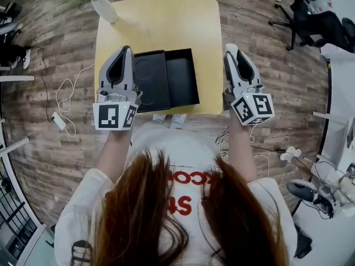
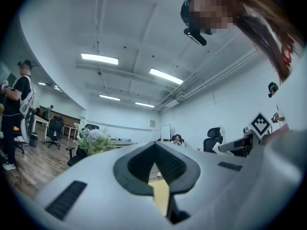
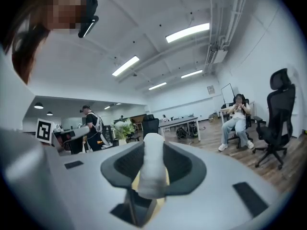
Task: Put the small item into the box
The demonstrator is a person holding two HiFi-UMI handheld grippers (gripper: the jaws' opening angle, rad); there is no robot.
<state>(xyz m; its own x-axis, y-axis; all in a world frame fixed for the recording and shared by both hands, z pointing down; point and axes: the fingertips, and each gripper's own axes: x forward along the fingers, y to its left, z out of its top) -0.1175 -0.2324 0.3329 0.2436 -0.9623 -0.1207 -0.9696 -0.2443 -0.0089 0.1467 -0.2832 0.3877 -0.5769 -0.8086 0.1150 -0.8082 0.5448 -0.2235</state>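
Observation:
A black box (image 1: pixel 182 76) lies open on the yellow table (image 1: pixel 161 21), and beside it on the left is a black tray with a round recess (image 1: pixel 148 81). My right gripper (image 1: pixel 233 50) is raised over the table's right edge, level with the box. In the right gripper view it (image 3: pixel 152 159) is shut on a small white item (image 3: pixel 152 171) that stands upright between the pads. My left gripper (image 1: pixel 126 50) hangs over the table's left side next to the tray. Its tips (image 2: pixel 155 147) meet with nothing between them.
A vase of flowers (image 1: pixel 102 7) stands at the table's far left corner. White cables and a power adapter (image 1: pixel 58 121) lie on the wooden floor to the left. Office chairs (image 1: pixel 316 21) stand at the right. A seated person (image 3: pixel 236 123) and a standing one (image 3: pixel 91 128) are further off.

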